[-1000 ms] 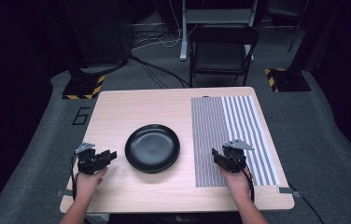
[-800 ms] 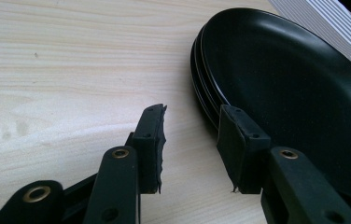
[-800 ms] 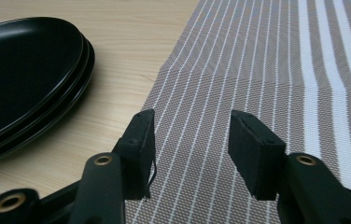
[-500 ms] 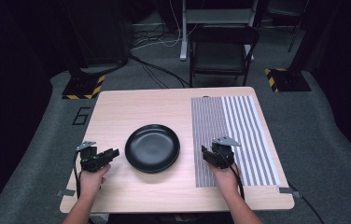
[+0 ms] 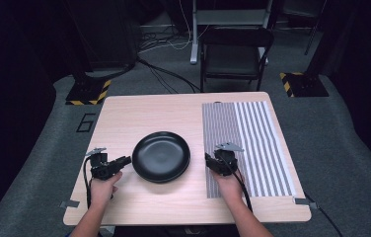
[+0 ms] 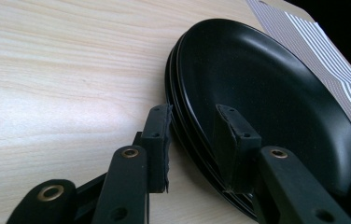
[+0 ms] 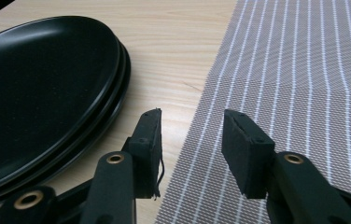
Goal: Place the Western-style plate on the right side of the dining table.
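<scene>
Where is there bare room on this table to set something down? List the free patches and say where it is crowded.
Free: the wood behind the stack of black plates, left of the striped mat; the far half of that mat; the near strip between the person's forearms. Crowded: both sides of the plates, where the left gripper straddles the rim and the right gripper stands at the mat's left edge.

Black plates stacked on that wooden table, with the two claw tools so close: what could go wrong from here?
1. The left gripper stands open, straddling the rim of the stacked black plates. A pinch might catch several rims at once, or only the top plate, which could then slide off.
2. The right gripper hangs open over the edge of the grey striped woven mat; dipping lower could snag and drag it.
3. A sideways nudge could shove the stack across the light wooden table.
</scene>
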### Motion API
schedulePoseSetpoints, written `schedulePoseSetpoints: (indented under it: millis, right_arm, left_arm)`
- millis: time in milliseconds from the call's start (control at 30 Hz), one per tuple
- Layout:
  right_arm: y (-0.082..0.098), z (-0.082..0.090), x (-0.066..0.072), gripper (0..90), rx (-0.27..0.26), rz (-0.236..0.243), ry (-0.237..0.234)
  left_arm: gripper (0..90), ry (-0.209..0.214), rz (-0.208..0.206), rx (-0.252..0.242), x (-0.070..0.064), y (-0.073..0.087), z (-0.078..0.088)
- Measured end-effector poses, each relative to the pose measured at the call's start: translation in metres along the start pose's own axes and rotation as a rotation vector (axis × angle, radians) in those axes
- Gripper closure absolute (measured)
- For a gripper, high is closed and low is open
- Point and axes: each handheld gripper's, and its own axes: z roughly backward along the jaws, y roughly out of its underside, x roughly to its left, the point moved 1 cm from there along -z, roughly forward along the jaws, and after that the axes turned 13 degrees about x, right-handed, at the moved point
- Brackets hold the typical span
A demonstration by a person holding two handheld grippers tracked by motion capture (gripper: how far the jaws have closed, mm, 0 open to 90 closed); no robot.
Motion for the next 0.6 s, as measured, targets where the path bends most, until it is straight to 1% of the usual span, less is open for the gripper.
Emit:
schedulePoseSetpoints:
  millis: [33, 67, 100, 200, 267, 300, 400, 533, 600]
  right_arm:
    - [-0.001, 0.000, 0.002, 58.5, 0.000, -0.005, -0.008]
    - [-0.001, -0.001, 0.003, 58.9, -0.007, -0.002, -0.014]
    - [-0.002, -0.001, 0.005, 59.7, -0.009, -0.007, -0.016]
    - [-0.003, -0.003, 0.007, 61.2, -0.012, -0.025, -0.043]
    - [-0.003, -0.005, 0.009, 62.1, -0.008, -0.036, -0.052]
    - [-0.003, -0.005, 0.009, 62.7, -0.008, -0.035, -0.052]
    - [-0.003, -0.007, 0.010, 64.3, -0.010, -0.034, -0.053]
    - [-0.003, -0.009, 0.012, 66.9, 0.001, -0.041, -0.055]
    - [-0.002, -0.010, 0.012, 67.0, 0.002, -0.045, -0.059]
  left_arm:
    - [67.3, 0.002, 0.008, -0.001, -0.001, 0.000, -0.001]
    - [67.6, 0.000, 0.002, 0.002, -0.002, 0.000, -0.002]
    - [68.0, 0.003, 0.010, 0.001, -0.002, 0.000, -0.002]
    - [69.2, 0.022, 0.037, -0.002, -0.002, 0.000, -0.002]
    - [69.6, 0.032, 0.055, -0.015, -0.002, 0.000, -0.003]
    - [69.9, 0.033, 0.061, -0.015, -0.003, 0.000, -0.004]
    - [70.7, 0.033, 0.052, -0.016, -0.003, 0.000, -0.005]
    - [72.2, 0.033, 0.060, -0.013, -0.005, 0.000, -0.006]
    - [73.1, 0.045, 0.064, -0.012, -0.005, 0.000, -0.006]
